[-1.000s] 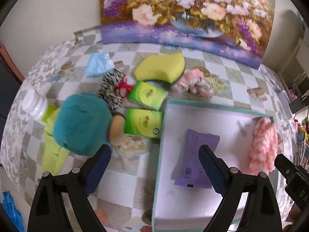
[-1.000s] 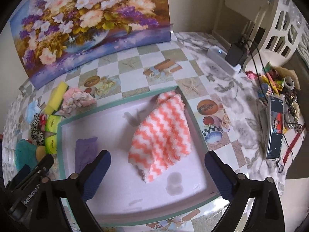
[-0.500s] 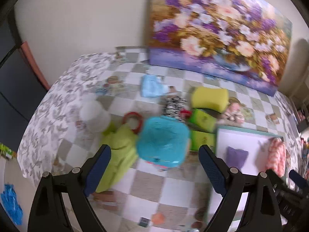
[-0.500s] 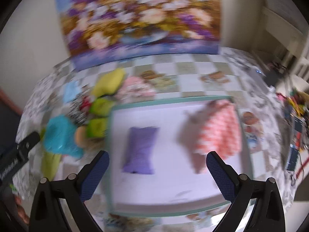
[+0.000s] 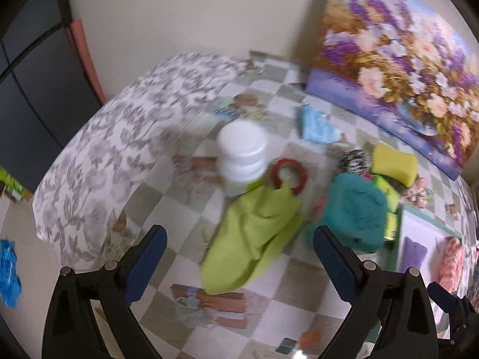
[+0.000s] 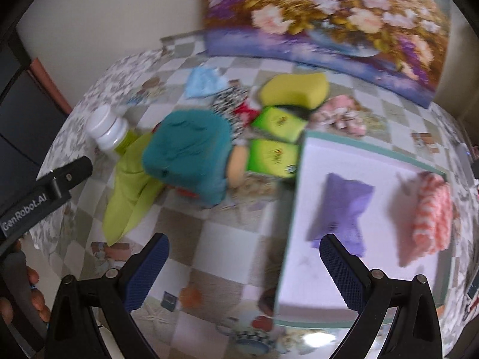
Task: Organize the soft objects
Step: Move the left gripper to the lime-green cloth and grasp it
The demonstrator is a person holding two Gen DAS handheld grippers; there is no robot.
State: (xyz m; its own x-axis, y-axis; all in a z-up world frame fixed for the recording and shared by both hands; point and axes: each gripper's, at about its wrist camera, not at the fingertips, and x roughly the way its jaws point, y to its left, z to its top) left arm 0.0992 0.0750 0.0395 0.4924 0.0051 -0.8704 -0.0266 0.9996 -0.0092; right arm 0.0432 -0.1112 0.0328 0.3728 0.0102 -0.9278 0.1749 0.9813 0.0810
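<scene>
My left gripper [image 5: 236,257] is open and empty, above a lime green cloth [image 5: 251,236] on the table's left part. A teal plush [image 5: 356,212] lies to its right. My right gripper [image 6: 242,269] is open and empty, over the table just left of the teal-rimmed tray [image 6: 299,179]. The tray holds a purple packet [image 6: 341,209] and an orange-and-white zigzag towel [image 6: 431,215]. The teal plush [image 6: 188,155], lime cloth [image 6: 128,197], two green packs [image 6: 272,155], a yellow sponge [image 6: 293,91] and a pink cloth [image 6: 341,116] lie left of and behind the tray.
A white-capped bottle [image 5: 242,158] and a red ring [image 5: 289,175] stand behind the lime cloth. A light blue cloth [image 5: 317,125] and a black-and-white plush [image 5: 354,161] lie farther back. A flower painting [image 6: 329,15] leans on the wall. The table edge drops off at the left.
Both grippers have swung left, away from the tray. The left view now centres on the lime cloth and bottle. The right view now shows the pile of soft things left of the tray.
</scene>
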